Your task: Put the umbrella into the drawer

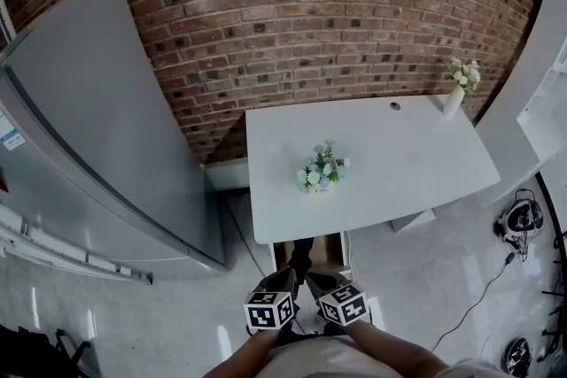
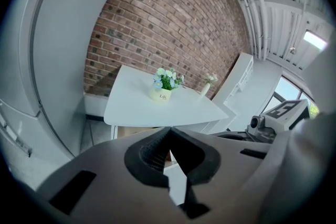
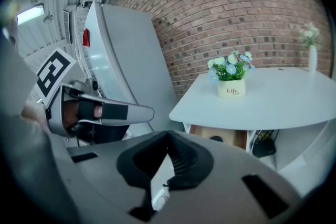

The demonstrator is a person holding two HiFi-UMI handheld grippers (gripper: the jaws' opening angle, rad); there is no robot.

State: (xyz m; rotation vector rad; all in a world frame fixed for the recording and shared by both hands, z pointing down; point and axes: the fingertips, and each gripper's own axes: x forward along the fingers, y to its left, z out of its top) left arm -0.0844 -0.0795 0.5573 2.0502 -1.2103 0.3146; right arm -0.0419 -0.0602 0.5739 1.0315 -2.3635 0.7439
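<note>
An open wooden drawer [image 1: 330,249] juts out under the front edge of the white table [image 1: 399,168]. In the head view a dark oblong thing [image 1: 301,254], apparently the umbrella, lies in it, partly hidden by my jaw tips. The right gripper view shows the drawer [image 3: 227,137] with a dark spot [image 3: 215,139] inside. My left gripper [image 1: 288,278] [image 2: 169,131] and right gripper [image 1: 313,280] [image 3: 168,135] hang side by side just short of the drawer, both shut with nothing between the pads.
A pot of flowers [image 1: 321,172] stands on the table's front half and a slim white vase [image 1: 454,96] at its back right corner. A tall grey cabinet [image 1: 97,146] fills the left, a brick wall [image 1: 301,13] the back. Cables and gear [image 1: 518,217] lie at right.
</note>
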